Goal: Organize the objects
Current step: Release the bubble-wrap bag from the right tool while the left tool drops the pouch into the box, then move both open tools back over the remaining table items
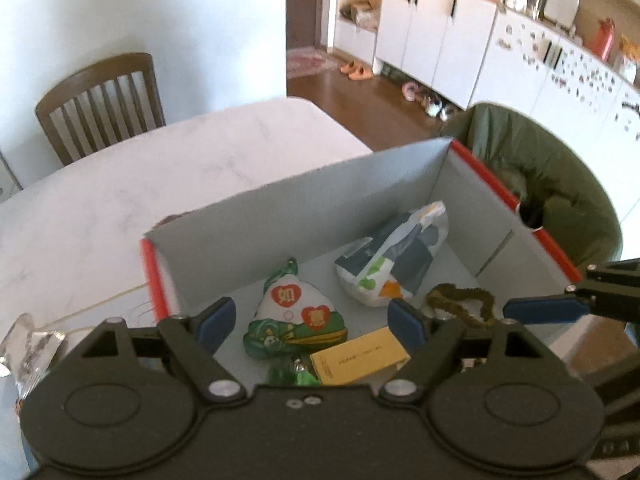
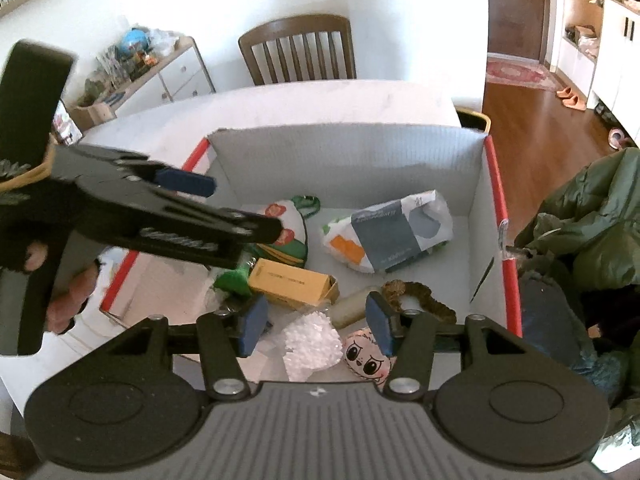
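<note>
A grey cardboard box point(image 1: 320, 188) with red edges stands on the white table point(image 1: 160, 160). Inside it lie a green-and-white plush pouch point(image 1: 294, 316), a printed white packet point(image 1: 396, 256), a yellow carton point(image 1: 358, 356) and a brown fuzzy loop point(image 1: 460, 300). My left gripper point(image 1: 316, 322) hovers open over the pouch and carton, holding nothing. In the right wrist view the same box point(image 2: 348, 160) also holds a white foam piece point(image 2: 310, 340), a cartoon-face item point(image 2: 366, 360) and a pale tube point(image 2: 352, 306). My right gripper point(image 2: 316, 326) hangs open above the foam piece, empty.
A crinkled clear wrapper point(image 1: 28, 344) lies on the table left of the box. A green jacket point(image 1: 552, 176) is draped just right of the box. A wooden chair point(image 1: 100, 100) stands at the table's far side. White cabinets point(image 1: 440, 32) line the far wall.
</note>
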Available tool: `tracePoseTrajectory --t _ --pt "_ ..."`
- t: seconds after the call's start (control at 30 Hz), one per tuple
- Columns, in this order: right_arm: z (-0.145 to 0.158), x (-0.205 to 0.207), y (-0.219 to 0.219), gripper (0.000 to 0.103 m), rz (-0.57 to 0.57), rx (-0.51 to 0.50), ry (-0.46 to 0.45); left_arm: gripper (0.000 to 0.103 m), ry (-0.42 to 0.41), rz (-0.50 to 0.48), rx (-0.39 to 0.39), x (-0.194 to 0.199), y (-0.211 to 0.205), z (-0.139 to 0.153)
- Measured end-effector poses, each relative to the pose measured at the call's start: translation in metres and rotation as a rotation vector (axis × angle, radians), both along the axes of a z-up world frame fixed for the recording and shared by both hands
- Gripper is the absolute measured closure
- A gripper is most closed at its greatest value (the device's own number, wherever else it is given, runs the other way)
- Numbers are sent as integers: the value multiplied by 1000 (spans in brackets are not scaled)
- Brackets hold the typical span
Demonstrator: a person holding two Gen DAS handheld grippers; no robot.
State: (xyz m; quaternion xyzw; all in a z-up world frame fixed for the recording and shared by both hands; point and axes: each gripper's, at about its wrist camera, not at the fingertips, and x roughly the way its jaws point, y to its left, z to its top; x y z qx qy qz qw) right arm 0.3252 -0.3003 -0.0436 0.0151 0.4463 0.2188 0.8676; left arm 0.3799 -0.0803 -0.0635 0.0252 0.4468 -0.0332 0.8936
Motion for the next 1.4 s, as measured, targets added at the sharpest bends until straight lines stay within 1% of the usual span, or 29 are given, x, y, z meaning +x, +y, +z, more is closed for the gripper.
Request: tracePoseTrajectory --t 0.17,0.37,0.43,0.47,0.5,0.57,0.67,0.8,0.97,1.07,1.3,1.4 --pt "14 -12 5 49 0 21 -30 19 -50 39 -17 -20 9 17" --pt "34 -26 18 46 12 46 -72 17 -87 84 -52 -48 27 33" --pt "39 -31 24 44 18 56 -85 14 -102 96 -59 -58 35 38" --pt "42 -33 28 40 22 61 -91 13 -108 104 -63 -62 39 40" --pt "43 -35 32 38 25 62 -96 12 -114 112 -68 -66 44 42" --pt "47 -39 43 38 31 66 -106 9 -128 122 -78 -78 56 48" --pt "51 -45 61 34 36 67 -116 4 -147 135 -82 -92 72 54" --pt "53 -51 87 29 54 65 -119 1 -166 144 -64 -110 92 60" --pt "54 -56 119 25 57 73 -110 1 -166 148 -69 -128 118 61" --pt "54 -56 138 25 56 77 -106 1 -160 144 -83 -137 135 59" --pt "49 -53 175 25 48 69 -95 0 -162 131 -96 -156 174 48" --pt "46 -49 192 25 38 60 -86 0 -161 131 -90 -164 190 39"
